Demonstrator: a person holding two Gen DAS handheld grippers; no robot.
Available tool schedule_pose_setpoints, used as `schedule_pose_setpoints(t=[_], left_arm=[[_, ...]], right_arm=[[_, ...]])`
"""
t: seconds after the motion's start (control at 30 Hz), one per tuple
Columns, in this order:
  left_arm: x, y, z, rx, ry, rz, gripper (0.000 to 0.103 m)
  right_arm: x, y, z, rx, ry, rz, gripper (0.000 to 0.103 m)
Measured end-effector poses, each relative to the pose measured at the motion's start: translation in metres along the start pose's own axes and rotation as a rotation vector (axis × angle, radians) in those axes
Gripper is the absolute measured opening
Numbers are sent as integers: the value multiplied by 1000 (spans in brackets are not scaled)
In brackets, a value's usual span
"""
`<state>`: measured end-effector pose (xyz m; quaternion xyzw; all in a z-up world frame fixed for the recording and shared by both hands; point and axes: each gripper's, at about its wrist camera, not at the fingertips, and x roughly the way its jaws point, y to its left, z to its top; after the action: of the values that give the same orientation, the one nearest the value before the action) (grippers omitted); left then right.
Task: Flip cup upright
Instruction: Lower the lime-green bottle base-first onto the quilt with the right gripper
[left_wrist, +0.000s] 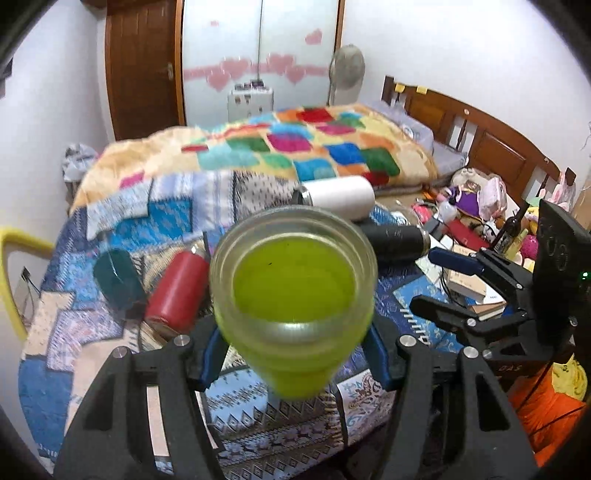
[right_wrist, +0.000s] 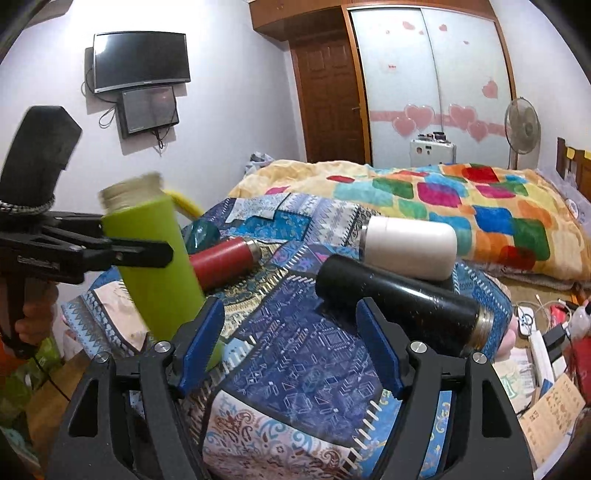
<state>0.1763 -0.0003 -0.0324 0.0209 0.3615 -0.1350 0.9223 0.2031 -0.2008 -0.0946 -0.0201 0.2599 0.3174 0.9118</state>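
Note:
My left gripper (left_wrist: 295, 350) is shut on a lime-green cup (left_wrist: 293, 295), its open threaded mouth turned towards the camera. In the right wrist view the green cup (right_wrist: 155, 266) stands almost upright, tilted a little, mouth up, its base on or just above the patterned cloth, with the left gripper (right_wrist: 140, 254) clamped round its upper body. My right gripper (right_wrist: 291, 343) is open and empty, low over the blue patterned cloth (right_wrist: 295, 354), just in front of a black flask (right_wrist: 399, 295) that lies on its side.
A red flask (right_wrist: 221, 262), a white flask (right_wrist: 410, 243) and a dark teal cup (left_wrist: 118, 277) lie on their sides on the cloth. A colourful blanket (right_wrist: 443, 199) covers the bed behind. Books and clutter (left_wrist: 476, 284) lie to the right. The right gripper shows in the left wrist view (left_wrist: 461, 284).

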Motion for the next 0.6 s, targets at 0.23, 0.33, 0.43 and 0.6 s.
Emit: schedule_pose_setpoints(t=[0.23, 0.33, 0.43, 0.6], left_arm=[[-1, 3, 16, 5, -55, -3, 62], [6, 5, 20, 3, -56, -8, 62], [14, 3, 18, 2, -43, -18, 62], [27, 2, 10, 3, -14, -21, 62]], right_arm=[[3, 2, 4, 1, -10, 1, 73], [4, 2, 3, -4, -8, -5, 73], [5, 3, 3, -9, -3, -6, 73], [7, 5, 2, -13, 4, -1, 73]])
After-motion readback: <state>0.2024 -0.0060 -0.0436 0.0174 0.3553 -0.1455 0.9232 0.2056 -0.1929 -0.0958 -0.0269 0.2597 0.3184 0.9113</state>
